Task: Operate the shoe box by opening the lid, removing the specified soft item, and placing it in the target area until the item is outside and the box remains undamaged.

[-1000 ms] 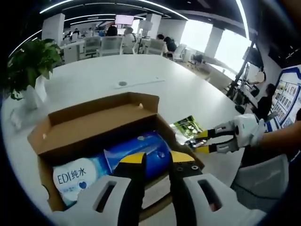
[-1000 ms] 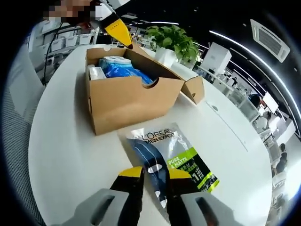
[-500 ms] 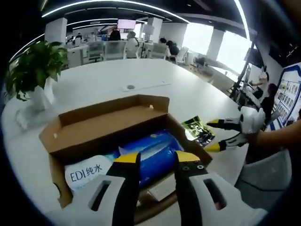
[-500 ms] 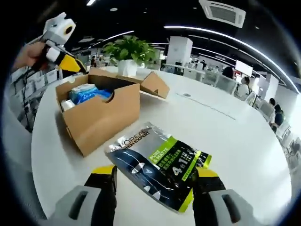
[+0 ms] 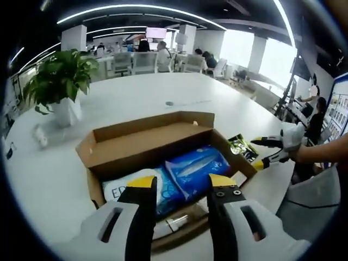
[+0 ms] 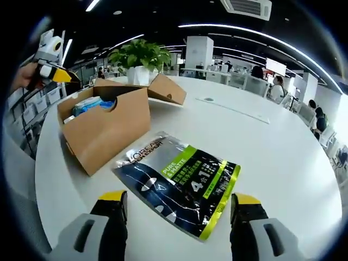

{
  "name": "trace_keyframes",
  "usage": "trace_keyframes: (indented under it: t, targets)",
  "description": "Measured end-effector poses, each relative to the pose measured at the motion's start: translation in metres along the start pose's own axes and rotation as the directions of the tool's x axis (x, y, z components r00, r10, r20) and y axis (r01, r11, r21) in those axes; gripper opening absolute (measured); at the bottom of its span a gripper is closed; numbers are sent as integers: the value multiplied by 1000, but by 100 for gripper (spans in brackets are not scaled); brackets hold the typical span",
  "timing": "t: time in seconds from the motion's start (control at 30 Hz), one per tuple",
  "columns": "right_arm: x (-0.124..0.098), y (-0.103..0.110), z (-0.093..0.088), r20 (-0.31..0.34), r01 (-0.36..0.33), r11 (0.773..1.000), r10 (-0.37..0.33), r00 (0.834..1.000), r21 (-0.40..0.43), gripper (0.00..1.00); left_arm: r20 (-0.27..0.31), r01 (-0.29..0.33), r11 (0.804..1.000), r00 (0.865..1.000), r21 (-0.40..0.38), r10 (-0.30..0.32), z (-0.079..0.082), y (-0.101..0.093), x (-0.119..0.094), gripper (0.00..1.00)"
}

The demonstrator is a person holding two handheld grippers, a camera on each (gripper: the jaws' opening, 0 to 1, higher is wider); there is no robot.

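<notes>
- In the left gripper view, the open cardboard shoe box (image 5: pixel 163 157) is seen on the white round table (image 5: pixel 125 103), its lid folded back on the far side.
- Inside the box, a blue soft pack (image 5: pixel 198 169) lies beside a white-and-blue wipes pack (image 5: pixel 122 187) printed with large letters; a small pale item at the near edge cannot be identified.
- The left tool (image 5: pixel 176 187) is held over the near rim of the box, its yellow-tipped jaws apart and nothing between them.
- To the right of the box, the right tool (image 5: pixel 265 153) is seen held in a person's hand, jaws spread, just beside the corner of a dark sachet (image 5: pixel 243 147) lying on the table.
- A potted plant (image 5: pixel 57 81) in a white pot stands at the far left of the table.
- In the right gripper view, the dark L'Oreal sachet (image 6: pixel 179 182) with a green band lies flat on the table (image 6: pixel 272 157), outside the box and near its right side.
- The right tool (image 6: pixel 176 204) is seen with its jaws wide apart, one on each side of the sachet's near end, gripping nothing.
- The shoe box (image 6: pixel 106 125) stands to the left of the sachet, with the left tool (image 6: pixel 54 73) at its far left end.
- The potted plant (image 6: pixel 138 57) is seen beyond the box.
</notes>
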State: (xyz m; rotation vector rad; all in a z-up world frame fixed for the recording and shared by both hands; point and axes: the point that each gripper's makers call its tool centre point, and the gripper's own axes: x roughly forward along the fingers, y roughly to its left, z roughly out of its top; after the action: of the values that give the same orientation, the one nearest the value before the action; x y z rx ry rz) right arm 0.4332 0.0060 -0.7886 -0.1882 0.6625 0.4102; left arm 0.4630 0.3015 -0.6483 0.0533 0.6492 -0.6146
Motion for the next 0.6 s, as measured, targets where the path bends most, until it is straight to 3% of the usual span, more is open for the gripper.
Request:
trace_keyframes:
  t: [0.37, 0.6]
  targets:
    - [9, -6, -6, -29, -19, 1000, 19, 999, 21, 77, 13, -47, 999, 999, -17, 48, -7, 24, -18, 37]
    - [16, -6, 3, -4, -36, 999, 36, 999, 9, 78, 5, -62, 998, 998, -25, 62, -13, 35, -21, 37]
